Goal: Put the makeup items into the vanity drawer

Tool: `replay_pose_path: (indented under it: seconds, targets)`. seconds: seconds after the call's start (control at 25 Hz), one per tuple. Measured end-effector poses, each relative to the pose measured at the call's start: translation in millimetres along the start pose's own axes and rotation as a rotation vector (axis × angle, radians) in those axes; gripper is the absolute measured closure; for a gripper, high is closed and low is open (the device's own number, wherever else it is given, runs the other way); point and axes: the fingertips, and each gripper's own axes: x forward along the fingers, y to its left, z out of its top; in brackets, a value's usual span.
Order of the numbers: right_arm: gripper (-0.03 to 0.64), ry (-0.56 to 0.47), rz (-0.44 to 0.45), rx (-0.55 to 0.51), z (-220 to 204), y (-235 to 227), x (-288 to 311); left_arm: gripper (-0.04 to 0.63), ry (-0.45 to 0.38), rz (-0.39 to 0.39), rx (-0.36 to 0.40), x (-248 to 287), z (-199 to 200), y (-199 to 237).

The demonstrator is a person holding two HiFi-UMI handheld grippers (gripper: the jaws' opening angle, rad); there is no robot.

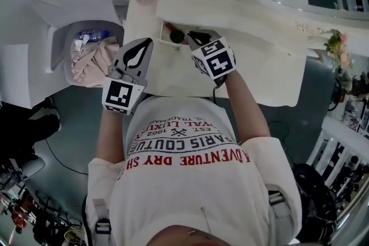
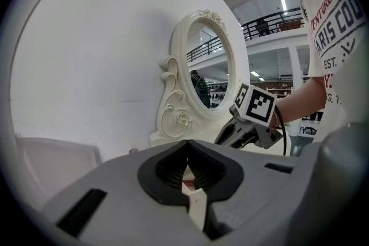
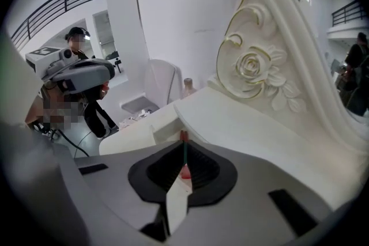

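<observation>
Right gripper (image 1: 191,37) hung over the cream vanity's open white drawer (image 1: 162,37), jaws nearly together, apparently empty. A slim red makeup item (image 1: 169,26) lay inside, far-left. Left gripper (image 1: 149,42), closed and empty, waited near, leaving access.

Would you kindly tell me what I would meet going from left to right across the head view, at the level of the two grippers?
bin → left gripper → right gripper → flowers
</observation>
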Motion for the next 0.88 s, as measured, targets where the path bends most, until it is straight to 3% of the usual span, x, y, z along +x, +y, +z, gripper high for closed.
replay_pose_path:
  seconds: [0.28,0.88]
  targets:
    - [0.617,-0.150,-0.109,0.002,6,-29,-56,0.588,-0.032,-0.022,0.014,20,26,-13]
    - [0.618,-0.694,-0.271,-0.058,28,-66,-192,0.589,-0.076,-0.036,0.025,49,71,-44]
